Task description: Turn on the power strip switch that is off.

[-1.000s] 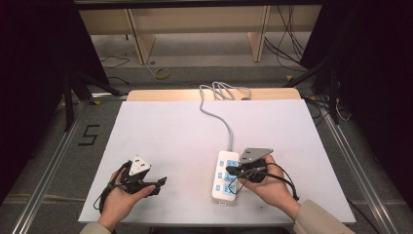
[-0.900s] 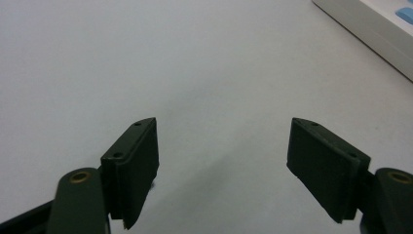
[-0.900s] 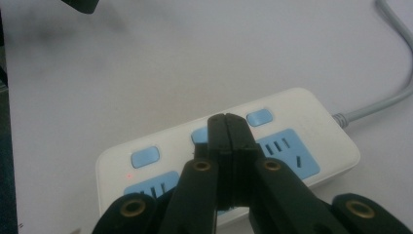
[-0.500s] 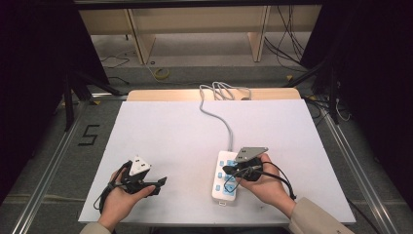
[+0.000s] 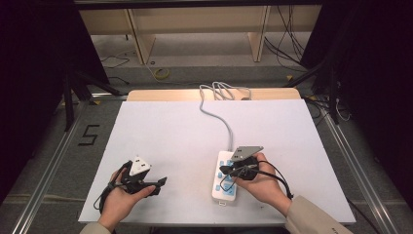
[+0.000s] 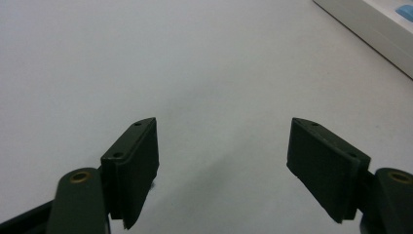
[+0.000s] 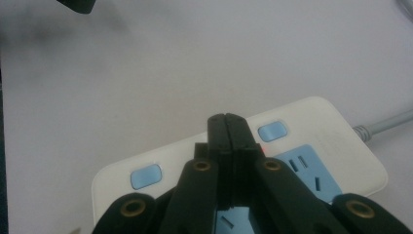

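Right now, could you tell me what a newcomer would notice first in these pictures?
Most striking is the white power strip with blue sockets, lying near the front edge of the white table, its grey cable running to the far side. The right tool is shut, its tips poised over the strip between two blue switches. The left tool stands open above bare table to the strip's left.

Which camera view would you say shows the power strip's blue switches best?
The right gripper view: two blue switches sit close up on the power strip, beside the shut right gripper. The high view shows the strip small; the left gripper view catches its edge.
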